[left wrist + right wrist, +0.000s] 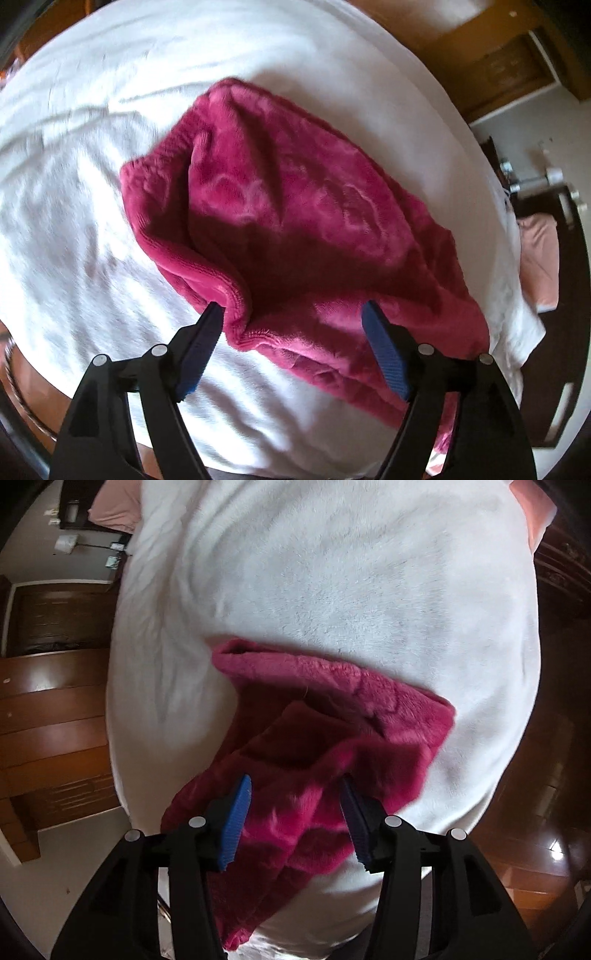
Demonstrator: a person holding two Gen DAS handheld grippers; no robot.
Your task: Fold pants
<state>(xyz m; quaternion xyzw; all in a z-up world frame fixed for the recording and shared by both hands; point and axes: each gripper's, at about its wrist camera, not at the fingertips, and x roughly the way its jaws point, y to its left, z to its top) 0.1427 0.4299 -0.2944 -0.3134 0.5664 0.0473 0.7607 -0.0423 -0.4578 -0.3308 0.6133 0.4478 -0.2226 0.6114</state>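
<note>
Magenta fleece pants [295,192] lie folded in a thick bundle on a white bed cover [92,184]. My left gripper [292,306] hovers over the bundle's near hem, open wide. Its left fingertip [214,314] sits right at the rolled edge and its right fingertip [373,317] is above the fabric. In the right wrist view the pants [332,701] spread from the middle towards the bed's near edge, part of them hanging over it. My right gripper [295,780] is open with fleece lying between its blue pads, which stand apart from the fabric.
The white cover [332,572] fills most of the bed. Wooden furniture [517,62] stands beyond the bed's far right. A pink cloth [539,258] lies beside the bed. A wooden cabinet [55,701] and shiny dark floor [535,775] flank the bed.
</note>
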